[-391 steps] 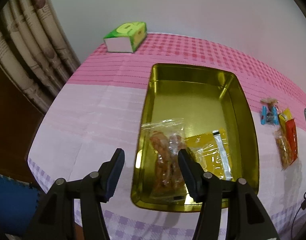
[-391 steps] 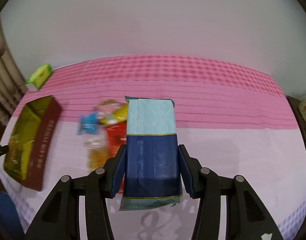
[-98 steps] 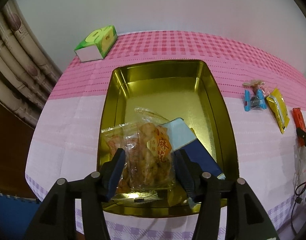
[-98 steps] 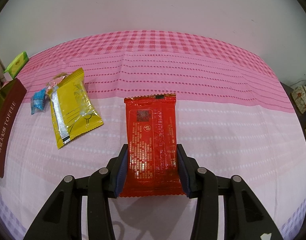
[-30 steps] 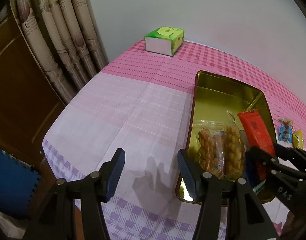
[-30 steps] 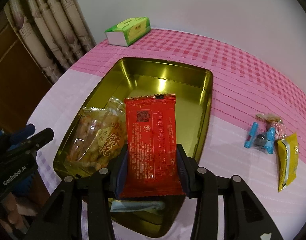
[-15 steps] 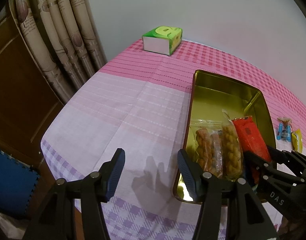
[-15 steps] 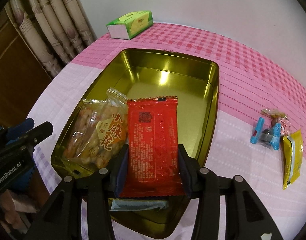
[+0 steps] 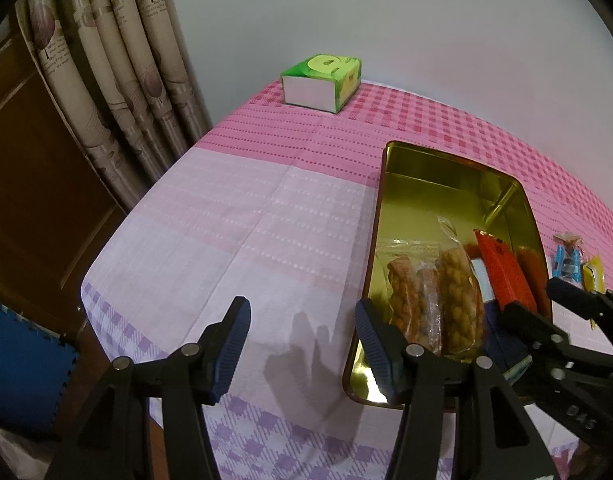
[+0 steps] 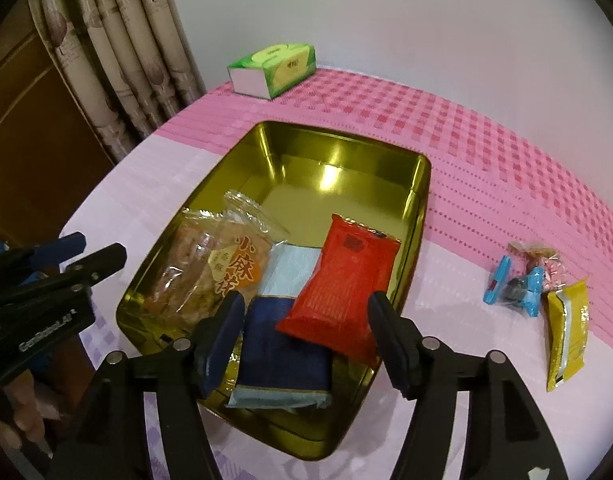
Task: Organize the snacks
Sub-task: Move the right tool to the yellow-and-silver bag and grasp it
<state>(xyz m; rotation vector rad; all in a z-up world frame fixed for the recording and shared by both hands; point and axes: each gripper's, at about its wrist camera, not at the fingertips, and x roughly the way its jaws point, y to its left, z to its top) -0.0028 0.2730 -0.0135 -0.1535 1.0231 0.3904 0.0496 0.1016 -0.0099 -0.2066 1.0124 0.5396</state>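
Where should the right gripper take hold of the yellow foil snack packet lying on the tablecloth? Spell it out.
Grip the yellow foil snack packet across its narrow width near the middle, descending from above with the right gripper. It lies flat and elongated, so both long edges are exposed.

A tin tray (image 10: 420,184) is being carried by the desk (image 10: 486,168), near its left edge in the right wrist view. Four packets are being held in the near half of the tray: a clear bag of twists (image 10: 210,264) at the left, a flat packet (image 10: 284,344) lying in the middle, and a sealed pouch (image 10: 342,288) being propped partly on that packet and against the tray's right wall. A tissue box (image 10: 274,68) is being kept at the far corner of the desk, behind the tray. To the right of the tray, well apart from it, wrapped sweets (image 10: 522,276) and a sachet (image 10: 566,332) are lying just beside each other. Curtains (image 9: 118,80) are hanging left of the desk.
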